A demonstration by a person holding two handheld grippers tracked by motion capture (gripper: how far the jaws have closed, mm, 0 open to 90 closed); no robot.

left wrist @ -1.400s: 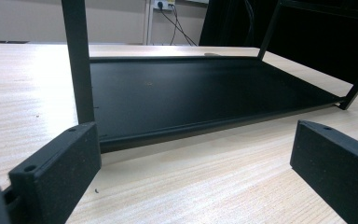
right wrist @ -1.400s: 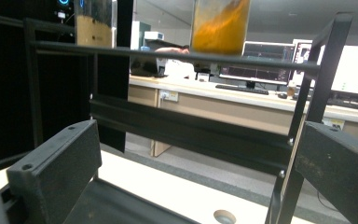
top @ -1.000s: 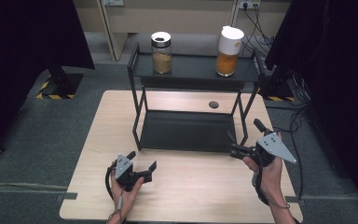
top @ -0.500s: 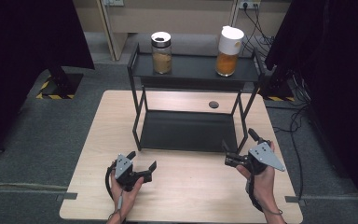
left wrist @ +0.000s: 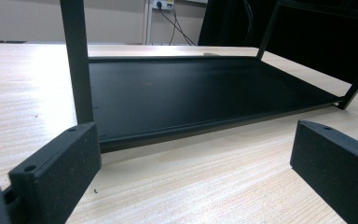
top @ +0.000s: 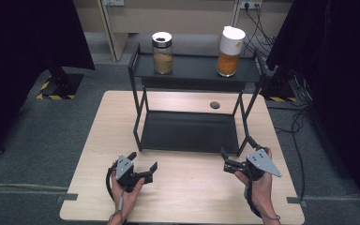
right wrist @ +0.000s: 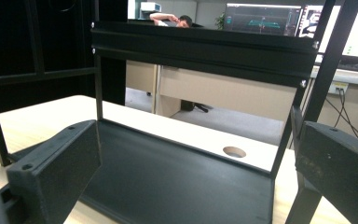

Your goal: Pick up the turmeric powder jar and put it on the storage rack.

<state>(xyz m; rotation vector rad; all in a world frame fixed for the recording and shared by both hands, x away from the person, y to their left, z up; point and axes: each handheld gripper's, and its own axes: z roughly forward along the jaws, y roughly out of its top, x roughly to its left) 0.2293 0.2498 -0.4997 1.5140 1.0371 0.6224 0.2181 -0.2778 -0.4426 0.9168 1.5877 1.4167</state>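
A black two-tier rack (top: 190, 131) stands on the wooden table (top: 187, 187). On its top shelf (top: 192, 70) are a glass jar (top: 162, 47) with a dark lid and brown contents at the left, and a white-lidded jar (top: 229, 45) with orange contents at the right. My left gripper (top: 143, 160) rests open near the rack's front left leg, nothing between its jaws; in its own view it (left wrist: 196, 163) faces the lower shelf (left wrist: 191, 88). My right gripper (top: 237, 146) is open and empty by the front right leg, looking across the lower shelf (right wrist: 168, 182).
A round hole (top: 214, 105) is set in the table behind the rack, also visible through it (right wrist: 234, 151). Cables (top: 300, 117) trail on the grey floor at the right. Dark curtains hang at both sides.
My right gripper has drawn back toward the person and lower, nearer the table's front. The left gripper has stayed put. Both stay open.
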